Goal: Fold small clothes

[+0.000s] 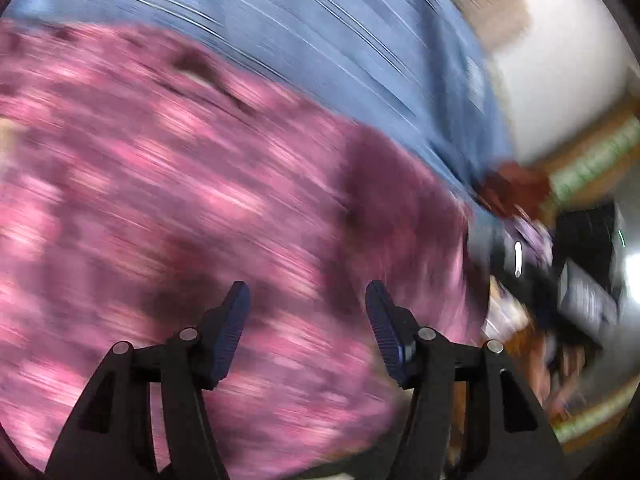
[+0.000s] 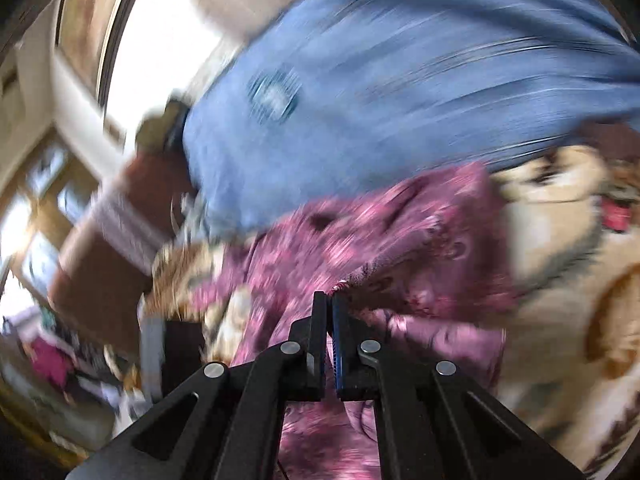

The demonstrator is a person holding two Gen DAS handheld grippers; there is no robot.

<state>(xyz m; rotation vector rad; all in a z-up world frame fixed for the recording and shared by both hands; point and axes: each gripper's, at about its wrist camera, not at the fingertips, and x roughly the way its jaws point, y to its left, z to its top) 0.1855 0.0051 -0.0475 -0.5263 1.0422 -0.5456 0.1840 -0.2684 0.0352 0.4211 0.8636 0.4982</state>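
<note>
We look along two hand-held grippers over a pink-and-maroon patterned garment (image 1: 180, 184). The left gripper (image 1: 307, 320) hangs above it with jaws apart and nothing between them, the cloth spread ahead and below. The right gripper (image 2: 329, 320) is pinched together on a hemmed edge of the same garment, likely to lift that edge for a fold. Beyond both lies a blue cloth (image 2: 400, 80); everything is motion-blurred
</note>
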